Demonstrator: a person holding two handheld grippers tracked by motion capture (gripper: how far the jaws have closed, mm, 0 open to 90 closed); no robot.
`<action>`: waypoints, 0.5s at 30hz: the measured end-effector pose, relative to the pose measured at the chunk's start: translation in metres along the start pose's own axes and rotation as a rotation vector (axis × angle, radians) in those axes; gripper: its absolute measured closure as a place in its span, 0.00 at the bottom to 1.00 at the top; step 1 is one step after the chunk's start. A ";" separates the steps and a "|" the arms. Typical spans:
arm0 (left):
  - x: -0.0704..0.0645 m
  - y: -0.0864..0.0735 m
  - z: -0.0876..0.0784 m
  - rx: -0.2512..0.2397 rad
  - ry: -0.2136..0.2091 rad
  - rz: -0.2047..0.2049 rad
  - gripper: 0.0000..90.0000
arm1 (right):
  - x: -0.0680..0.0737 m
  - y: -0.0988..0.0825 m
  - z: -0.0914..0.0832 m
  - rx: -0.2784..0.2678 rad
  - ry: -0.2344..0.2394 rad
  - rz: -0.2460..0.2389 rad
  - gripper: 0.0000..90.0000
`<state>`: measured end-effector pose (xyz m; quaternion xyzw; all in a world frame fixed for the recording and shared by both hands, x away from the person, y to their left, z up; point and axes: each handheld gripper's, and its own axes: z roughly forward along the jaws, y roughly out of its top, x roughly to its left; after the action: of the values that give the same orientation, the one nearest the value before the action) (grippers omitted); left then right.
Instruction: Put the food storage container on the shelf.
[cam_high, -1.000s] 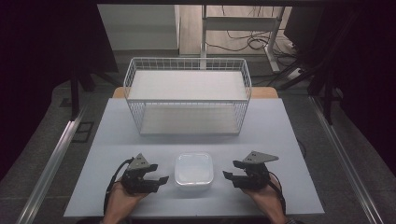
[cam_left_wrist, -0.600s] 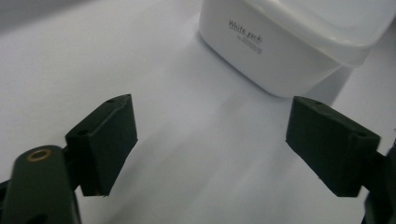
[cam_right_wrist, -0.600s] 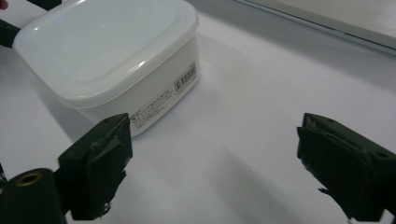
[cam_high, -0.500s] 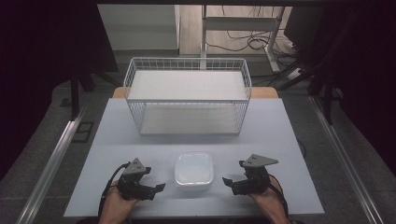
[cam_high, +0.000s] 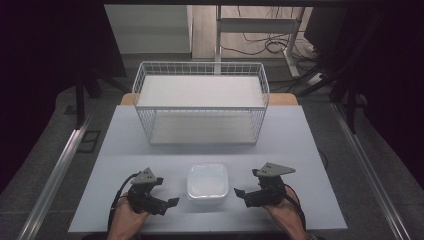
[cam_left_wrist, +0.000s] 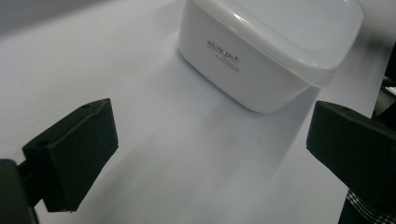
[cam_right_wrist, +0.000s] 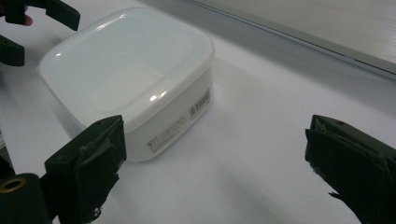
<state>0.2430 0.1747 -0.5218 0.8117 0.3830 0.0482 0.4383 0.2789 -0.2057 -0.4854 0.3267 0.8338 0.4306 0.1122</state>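
Desk (cam_high: 150, 150) in the high view carries 1 wire basket (cam_high: 200, 102) at the back and 1 lidded white container (cam_high: 207, 182) between 2 hand-held grippers, left hand-held gripper (cam_high: 167, 205) and right hand-held gripper (cam_high: 242, 195), while each gripper view shows its own jaws spread apart facing that container, touching nothing.

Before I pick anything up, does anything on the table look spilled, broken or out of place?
Nothing stands out. The white lidded container sits flat on the table with its lid seated, the wire basket stands upright behind it, and both hand-held grippers, left and right, are open beside the container.
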 end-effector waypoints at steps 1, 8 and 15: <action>0.000 0.000 0.000 0.000 0.000 0.000 0.02 | 0.001 0.001 0.001 0.002 0.006 -0.003 0.05; -0.009 0.019 0.003 -0.024 -0.042 0.013 0.04 | 0.009 0.014 0.012 0.041 0.075 0.041 0.02; -0.013 0.039 0.016 -0.014 -0.088 0.012 0.10 | 0.015 0.027 0.023 0.095 0.125 0.081 0.15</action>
<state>0.2628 0.1423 -0.4991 0.8122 0.3582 0.0180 0.4601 0.2900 -0.1705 -0.4764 0.3376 0.8447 0.4144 0.0272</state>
